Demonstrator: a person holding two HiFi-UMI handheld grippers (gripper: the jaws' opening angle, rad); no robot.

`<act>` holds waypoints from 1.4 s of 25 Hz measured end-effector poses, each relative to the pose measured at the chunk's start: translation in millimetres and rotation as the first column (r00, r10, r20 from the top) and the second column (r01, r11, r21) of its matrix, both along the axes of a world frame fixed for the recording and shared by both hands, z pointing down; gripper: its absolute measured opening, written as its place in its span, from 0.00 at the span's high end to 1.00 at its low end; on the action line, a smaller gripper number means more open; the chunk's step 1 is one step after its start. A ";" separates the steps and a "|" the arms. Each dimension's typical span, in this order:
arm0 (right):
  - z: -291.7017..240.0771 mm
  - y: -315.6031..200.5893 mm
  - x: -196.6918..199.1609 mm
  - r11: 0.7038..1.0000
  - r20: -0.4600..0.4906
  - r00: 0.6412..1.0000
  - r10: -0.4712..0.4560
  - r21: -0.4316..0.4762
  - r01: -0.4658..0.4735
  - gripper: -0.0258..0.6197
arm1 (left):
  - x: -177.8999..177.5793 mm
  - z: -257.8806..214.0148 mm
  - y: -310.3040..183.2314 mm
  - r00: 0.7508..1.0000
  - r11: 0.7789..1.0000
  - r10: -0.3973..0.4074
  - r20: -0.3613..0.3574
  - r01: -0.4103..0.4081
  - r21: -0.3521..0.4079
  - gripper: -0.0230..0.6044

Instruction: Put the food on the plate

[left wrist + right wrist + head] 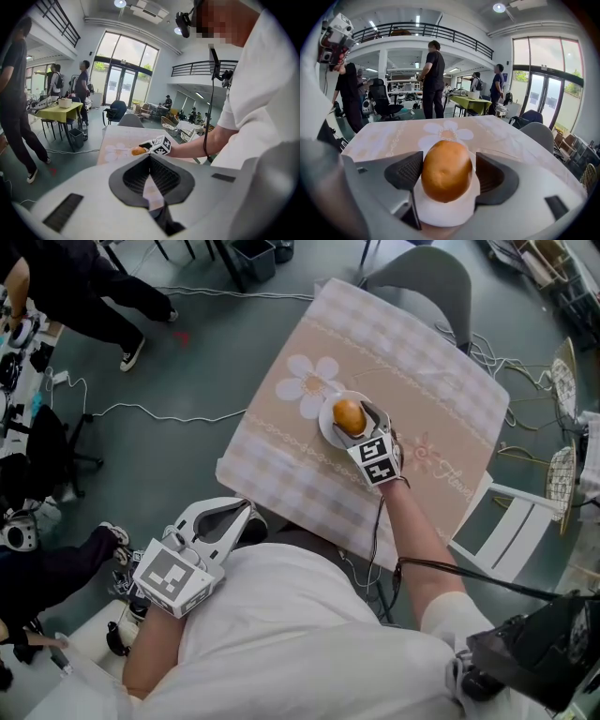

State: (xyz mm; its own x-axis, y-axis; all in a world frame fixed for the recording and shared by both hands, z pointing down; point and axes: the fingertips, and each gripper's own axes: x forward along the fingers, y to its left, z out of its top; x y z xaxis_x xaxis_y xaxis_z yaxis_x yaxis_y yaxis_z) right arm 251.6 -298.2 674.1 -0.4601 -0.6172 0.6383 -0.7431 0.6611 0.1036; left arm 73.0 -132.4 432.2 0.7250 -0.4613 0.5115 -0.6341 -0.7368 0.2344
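A round golden-brown bread roll (349, 415) (446, 171) rests on a small white plate (328, 430) (445, 214) in the middle of the table. My right gripper (363, 420) (449, 169) straddles the roll, open: the left pad (407, 171) touches it and a thin gap shows at the right pad (490, 173). My left gripper (246, 510) (150, 158) is held low by my body, off the table, shut with nothing in it. From the left gripper view the roll (138, 151) and the right gripper's marker cube (162, 145) show far ahead.
The table wears a beige checked cloth (422, 381) with a flower print (307, 382). A grey chair (427, 277) stands at its far side, a white chair (511, 521) to the right. Cables lie on the floor (141, 413). People stand at the left (84, 287).
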 end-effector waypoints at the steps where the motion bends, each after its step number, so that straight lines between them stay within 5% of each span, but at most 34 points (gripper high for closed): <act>1: 0.0 0.0 -1.2 1.000 -0.001 1.000 -0.003 0.001 0.003 0.43 | -0.8 0.9 0.9 1.000 1.000 -0.004 0.000 0.004 -0.003 0.95; 14: -12.9 -1.9 -3.8 0.999 -0.021 1.000 0.003 0.048 -0.002 0.42 | -5.3 3.8 9.3 1.000 1.000 0.002 -0.012 -0.002 -0.005 0.95; 22: -79.5 0.7 -6.3 0.980 -0.122 0.990 0.063 0.196 -0.038 0.42 | -19.7 -9.3 14.4 0.996 0.997 0.068 -0.049 -0.066 0.046 0.95; 29: -144.9 41.9 -35.8 0.947 -0.117 0.976 0.186 0.287 -0.146 0.42 | -68.7 -15.8 30.3 0.990 0.991 0.119 -0.081 -0.113 0.077 0.95; 35: -162.9 116.6 -92.7 0.952 -0.066 0.975 0.213 0.240 -0.191 0.84 | -120.8 -19.5 53.1 0.981 0.983 0.161 -0.113 -0.149 0.104 0.95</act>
State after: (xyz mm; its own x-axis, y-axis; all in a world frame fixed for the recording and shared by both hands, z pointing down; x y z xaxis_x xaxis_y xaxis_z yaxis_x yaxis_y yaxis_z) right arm 158.8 -181.6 511.1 -0.2576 -0.8264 0.5006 -0.8391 0.4483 0.3082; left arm -47.8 -79.3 412.7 0.8450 -0.3806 0.3756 -0.4819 -0.8465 0.2262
